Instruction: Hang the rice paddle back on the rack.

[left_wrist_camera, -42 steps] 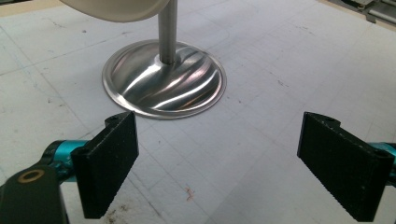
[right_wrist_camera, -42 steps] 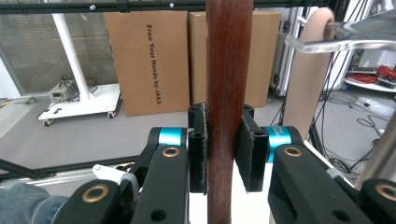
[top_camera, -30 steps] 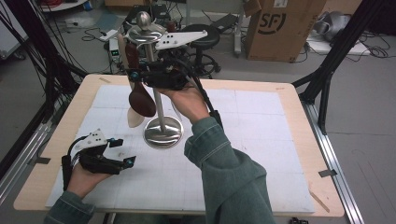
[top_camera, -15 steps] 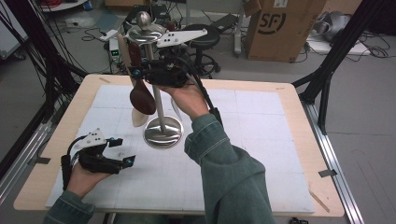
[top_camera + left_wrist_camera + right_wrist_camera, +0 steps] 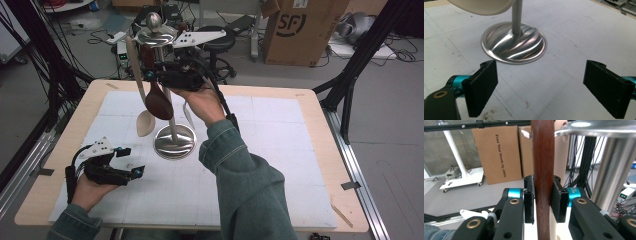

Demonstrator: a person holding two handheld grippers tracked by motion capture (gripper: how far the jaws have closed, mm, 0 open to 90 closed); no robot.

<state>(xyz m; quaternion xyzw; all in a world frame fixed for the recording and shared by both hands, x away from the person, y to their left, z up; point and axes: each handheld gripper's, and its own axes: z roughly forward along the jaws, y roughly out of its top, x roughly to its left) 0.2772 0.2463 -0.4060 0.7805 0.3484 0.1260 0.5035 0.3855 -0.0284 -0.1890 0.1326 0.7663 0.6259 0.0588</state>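
The right gripper (image 5: 167, 79) is raised beside the top of the steel stand (image 5: 173, 141), its jaws set on either side of the dark wooden spoon's (image 5: 543, 177) handle. They have just been easing apart a little, and a sliver of gap shows at one pad, so the hold looks loose, probably because the spoon's weight is being given to the stand's top disc. The spoon's bowl hangs below the gripper, next to a pale spoon (image 5: 145, 122) already hanging there. The left gripper (image 5: 125, 161) rests low on the counter (image 5: 280, 150), jaws wide and empty, the stand's base just ahead of it, apparently waiting.
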